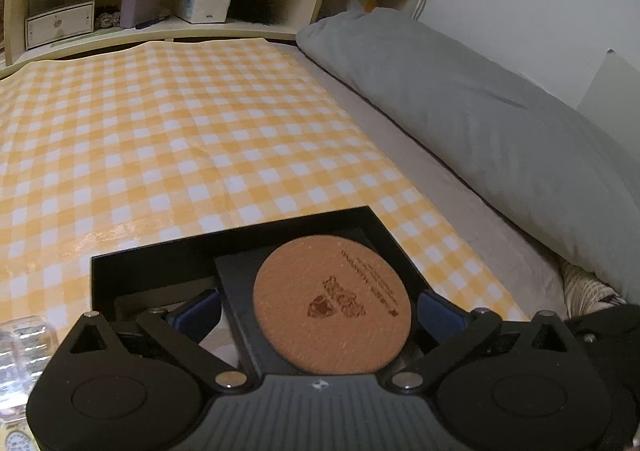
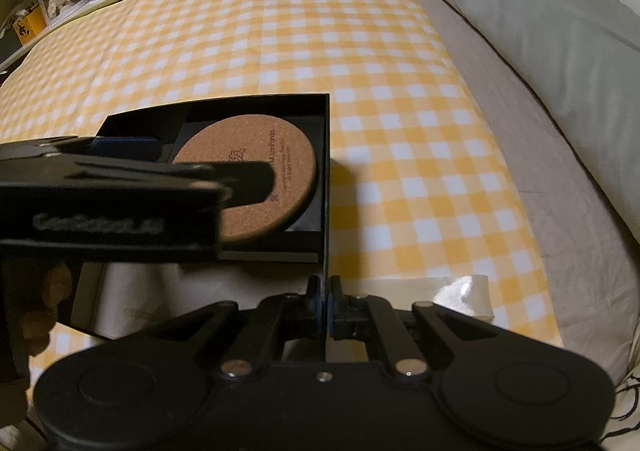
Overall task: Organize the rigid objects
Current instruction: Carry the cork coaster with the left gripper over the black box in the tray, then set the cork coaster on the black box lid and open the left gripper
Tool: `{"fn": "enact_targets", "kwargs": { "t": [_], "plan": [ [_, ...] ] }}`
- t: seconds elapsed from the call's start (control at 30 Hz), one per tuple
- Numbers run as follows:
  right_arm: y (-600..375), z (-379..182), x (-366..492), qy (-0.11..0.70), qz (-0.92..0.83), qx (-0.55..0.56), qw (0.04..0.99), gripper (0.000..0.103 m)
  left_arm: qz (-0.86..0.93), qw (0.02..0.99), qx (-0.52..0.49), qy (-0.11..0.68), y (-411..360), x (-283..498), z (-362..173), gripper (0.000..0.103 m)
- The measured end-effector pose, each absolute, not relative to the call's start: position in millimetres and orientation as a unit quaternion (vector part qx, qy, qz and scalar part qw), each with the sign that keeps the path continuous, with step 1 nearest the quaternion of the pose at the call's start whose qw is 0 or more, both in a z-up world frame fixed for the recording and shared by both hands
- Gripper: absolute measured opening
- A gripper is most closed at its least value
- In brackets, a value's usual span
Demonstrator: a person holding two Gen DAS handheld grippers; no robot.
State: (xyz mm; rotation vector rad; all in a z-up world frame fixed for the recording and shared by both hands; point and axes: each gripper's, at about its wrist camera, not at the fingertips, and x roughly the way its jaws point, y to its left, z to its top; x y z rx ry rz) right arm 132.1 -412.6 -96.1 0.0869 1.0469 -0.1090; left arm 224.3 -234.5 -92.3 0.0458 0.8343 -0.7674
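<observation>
A round cork coaster [image 1: 332, 305] is seen lying flat inside a shallow black box [image 1: 236, 237], on a dark square insert, and it sits squarely between the wide-spread fingers of the left tongs [image 1: 320, 309]. The blue pads [image 1: 200, 309] stand clear of the coaster's rim on either side, so nothing is gripped by them; the coaster can be judged as already set down in its place. The right tongs [image 2: 325, 305] are closed narrowly on the thin upright side wall of the box [image 2: 325, 179], at the corner nearest to them, and the box is steadied that way.

The box rests on a yellow checked cloth [image 2: 400, 91] spread over a bed, ahead of both tongs. A grey pillow [image 1: 480, 111] lies well off to the right of the tongs, and a shelf [image 1: 160, 27] with small items is seen far beyond them.

This placement appears done. What is left cannot be fully told: something clear [image 1: 24, 351] is glimpsed at the left of the left tongs, and a white piece [image 2: 464, 295] lies just right of the right tongs; whether either belongs in the box is uncertain.
</observation>
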Motion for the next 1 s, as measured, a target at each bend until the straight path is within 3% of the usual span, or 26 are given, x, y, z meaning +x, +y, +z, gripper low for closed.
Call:
{"fn": "enact_targets", "kwargs": {
  "t": [0.1,0.17,0.3,0.47,0.6,0.8,1.0],
  "plan": [
    [-412.8,-96.2,132.1,0.499,-0.052,0.041,0.864,0.004,-0.366,0.839,0.029,0.401,-228.3,219.4,-89.2,0.101],
    [-412.9,-96.2,132.1,0.499,-0.052,0.042,0.864,0.004,-0.371,0.833,0.039,0.408,-223.2,214.5,-87.0,0.089],
    [-413.0,-96.3,132.2,0.499,-0.052,0.041,0.864,0.004,-0.368,0.822,0.045,0.433,-215.4,206.8,-86.0,0.052],
    [-412.8,-95.9,132.1,0.5,-0.053,0.042,0.863,0.004,-0.366,0.817,0.061,0.441,-216.0,199.9,-86.3,0.042],
    [-412.5,-96.0,131.8,0.5,-0.053,0.043,0.863,0.004,-0.339,0.821,0.061,0.454,-215.0,204.3,-85.1,0.018],
    [-412.5,-96.2,132.0,0.5,-0.053,0.044,0.863,0.004,-0.35,0.798,0.053,0.488,-210.7,196.9,-78.6,0.008],
    [-412.2,-96.9,132.1,0.5,-0.054,0.043,0.863,0.004,-0.39,0.785,0.03,0.481,-225.8,188.5,-81.0,0.007]
  ]
}}
